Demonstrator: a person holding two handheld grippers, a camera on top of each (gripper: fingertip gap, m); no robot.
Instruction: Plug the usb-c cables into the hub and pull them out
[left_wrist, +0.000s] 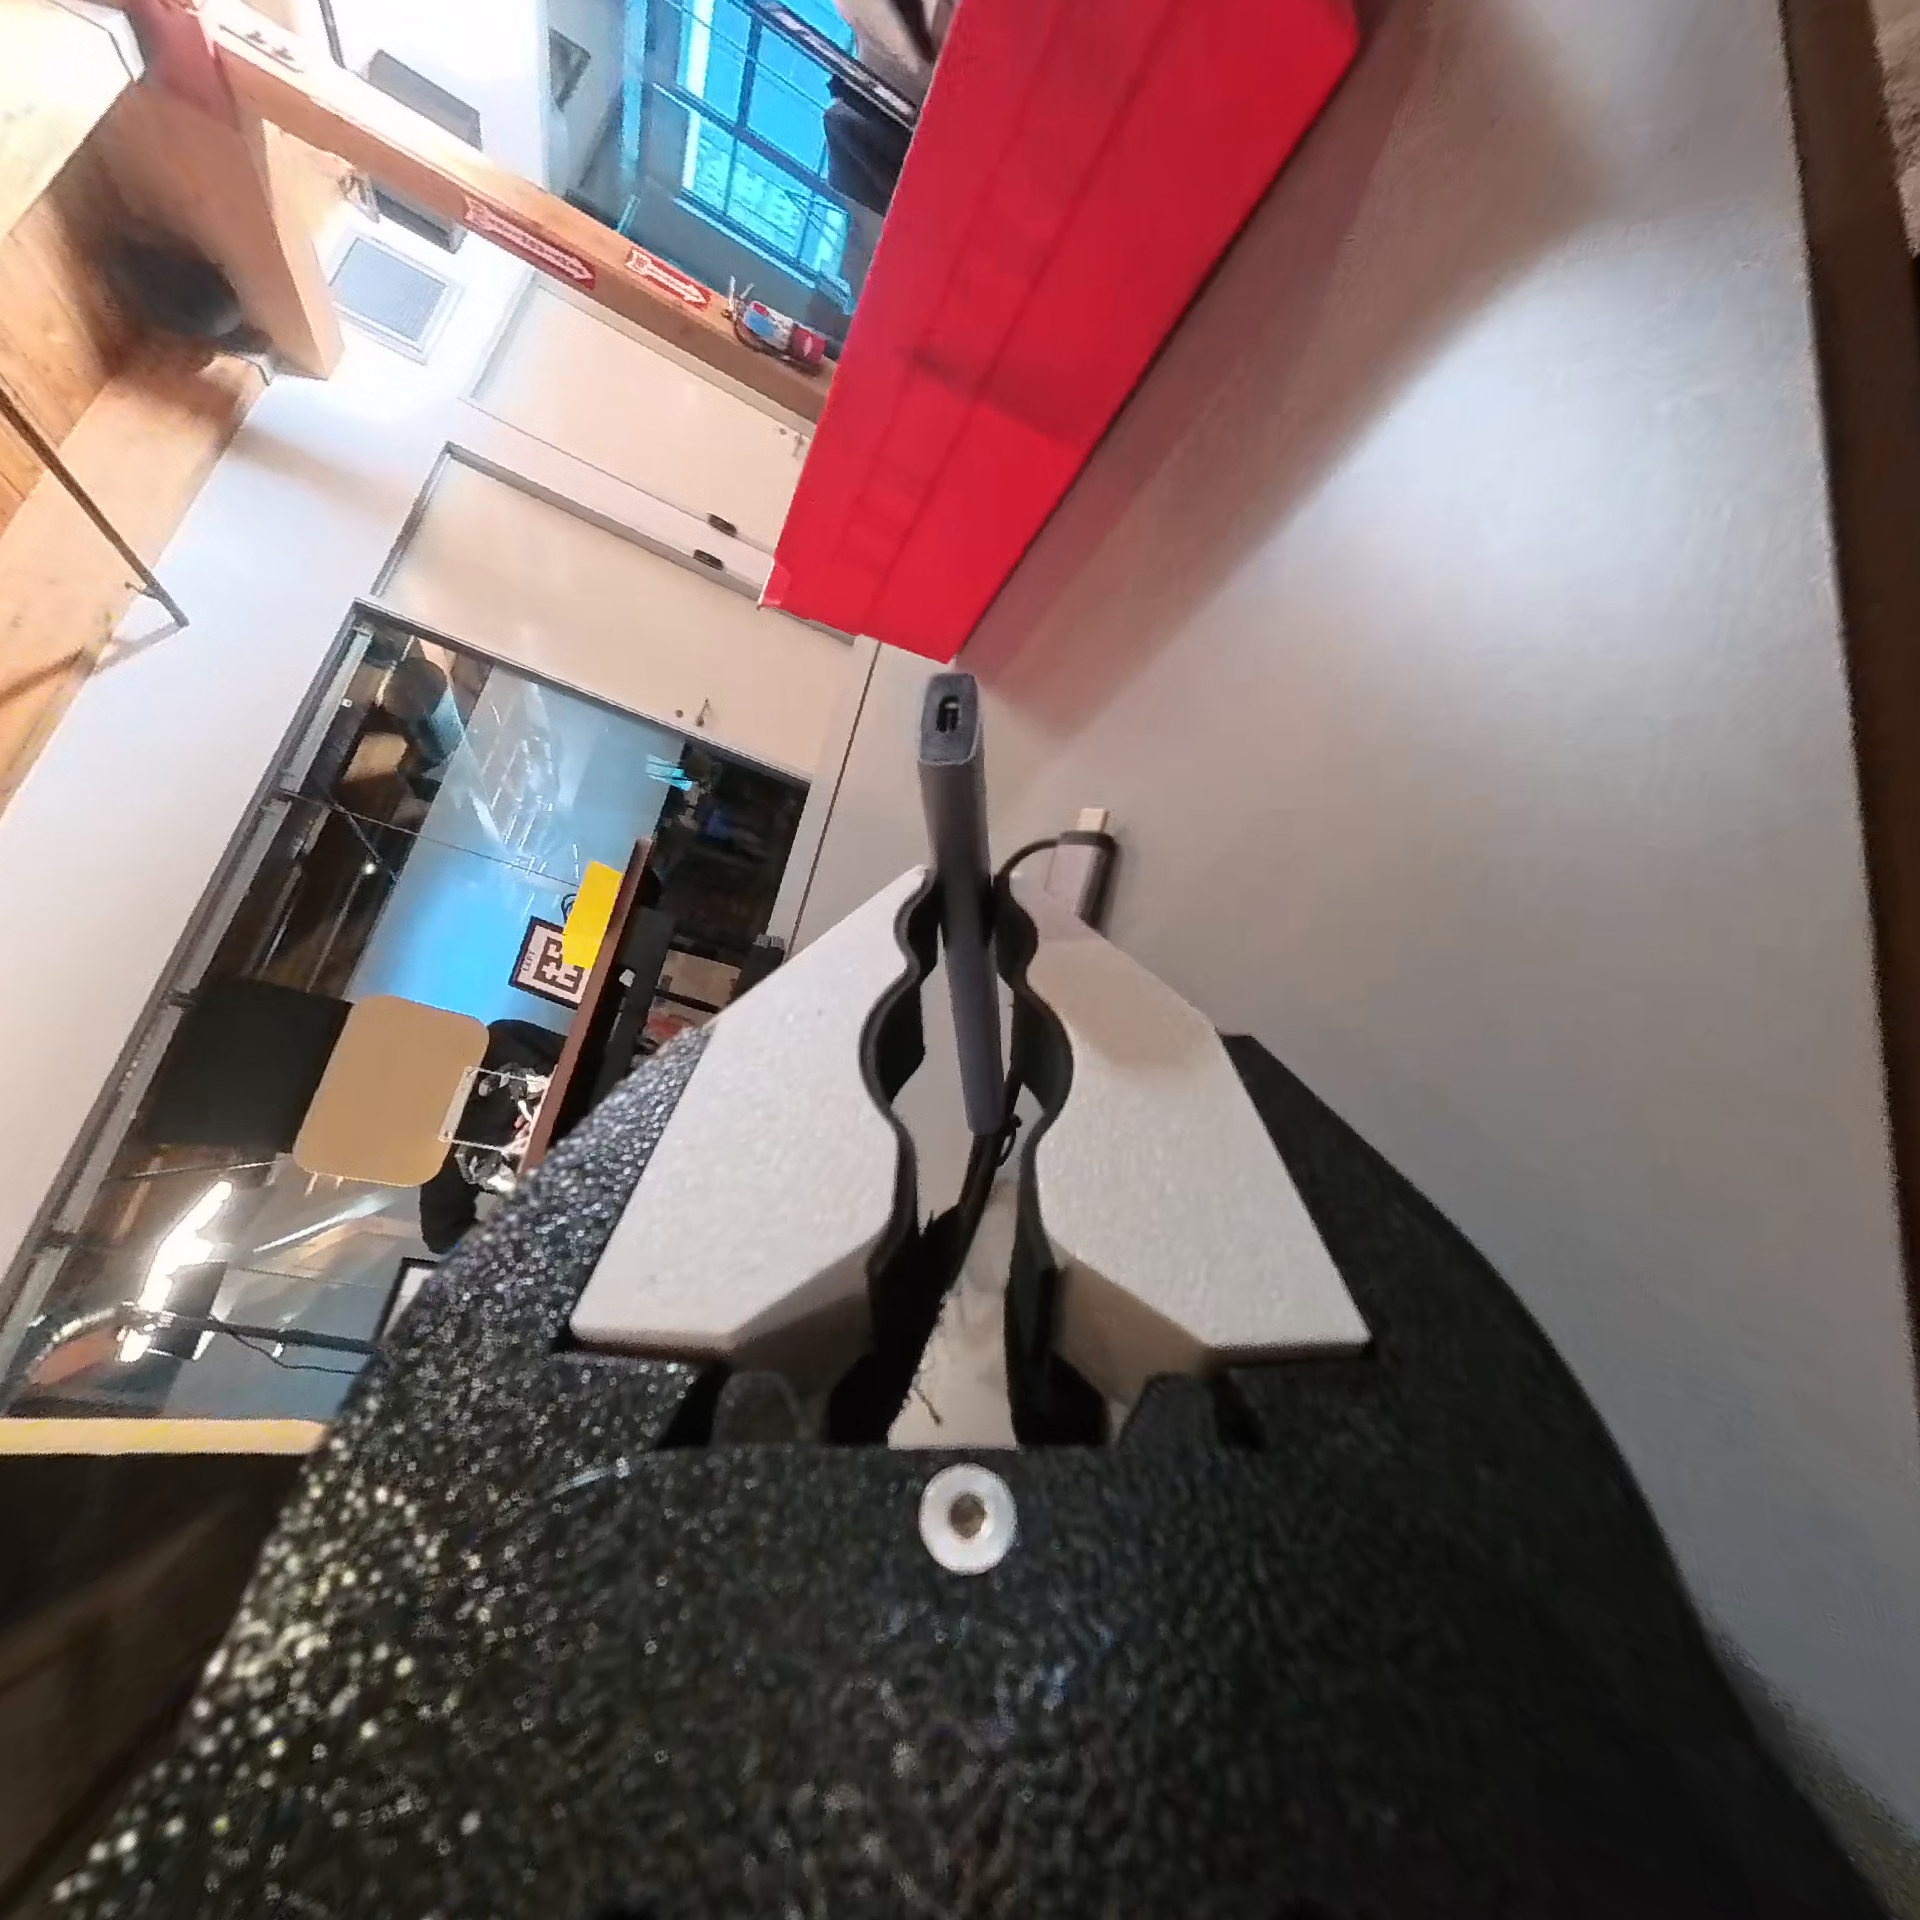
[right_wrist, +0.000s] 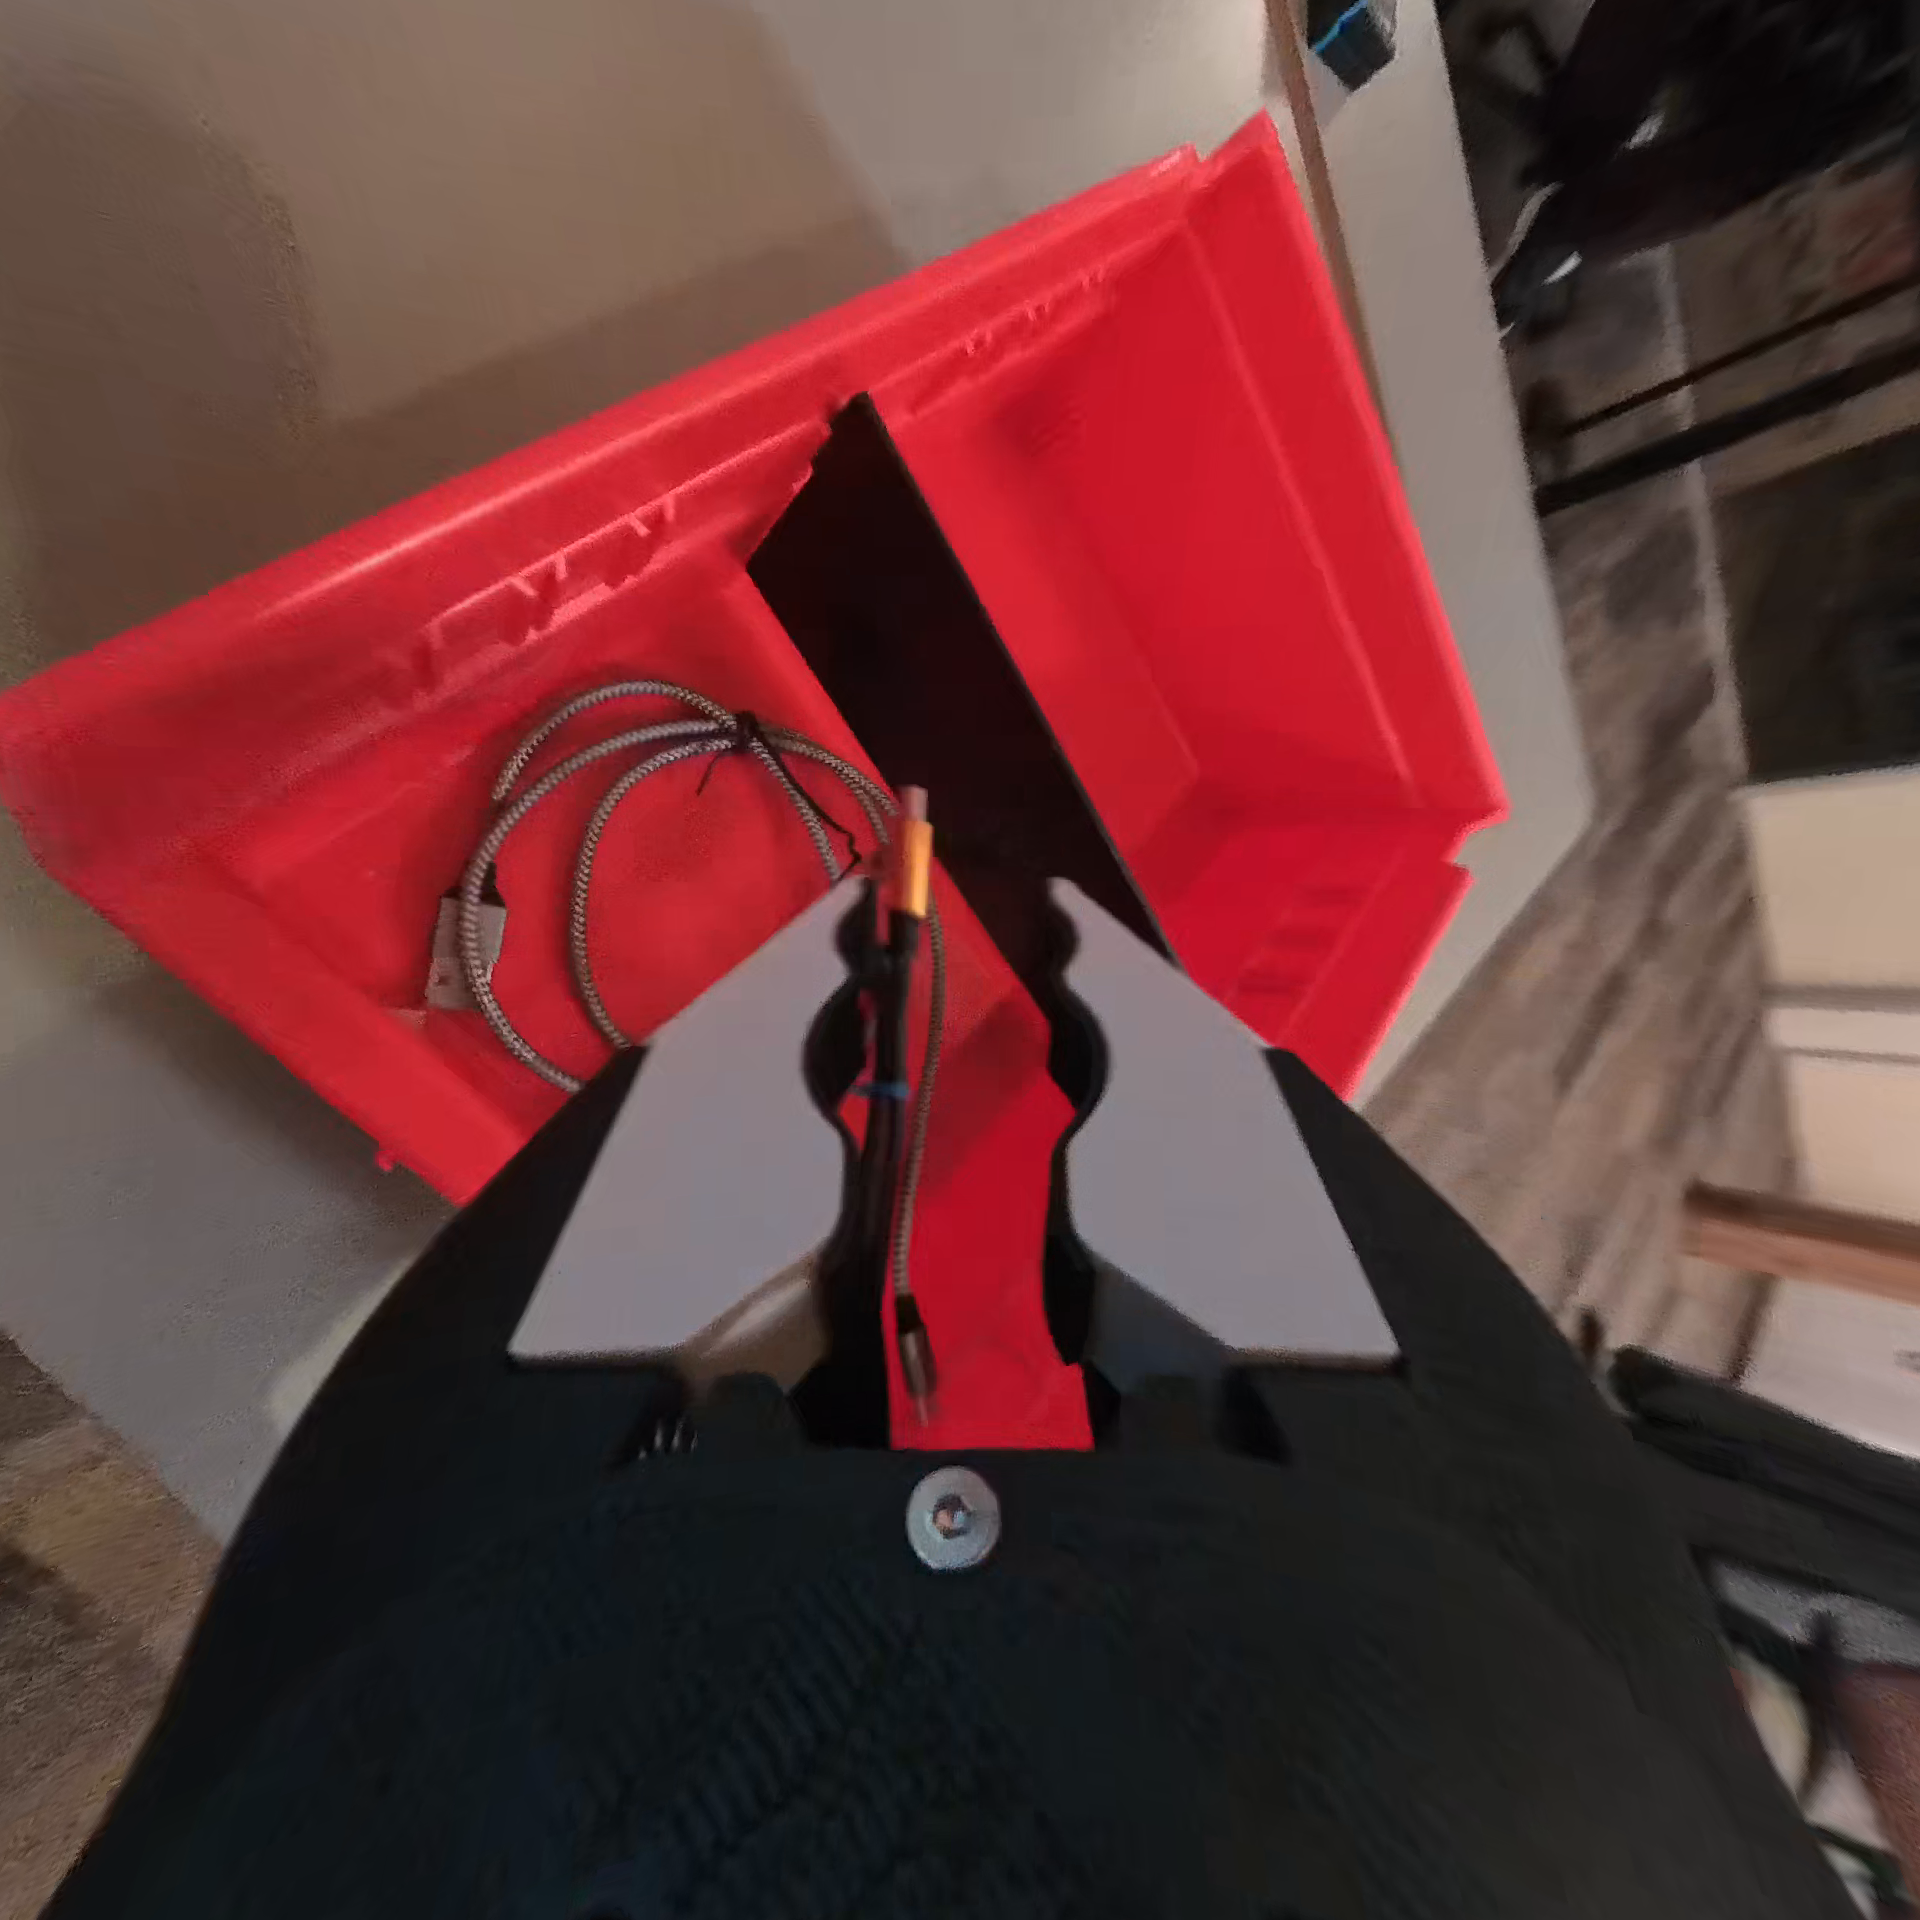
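In the left wrist view, the grey hub (left_wrist: 951, 883) is clamped upright in the left gripper (left_wrist: 964, 896), above the white tabletop (left_wrist: 1455, 831). Its end port faces away, near the red bin (left_wrist: 1039, 312). The hub should be held still and straight. Its own short cable (left_wrist: 1081, 857) is partly hidden behind a finger.

In the right wrist view, the right gripper (right_wrist: 961, 920) is spread apart over the bin (right_wrist: 1299, 623). An orange-ended cable (right_wrist: 912, 883) rests against one finger, but whether it is gripped cannot be told. A braided cable (right_wrist: 623, 821) is lying inside. The plug should be pinched close behind its tip. The picture is blurred.
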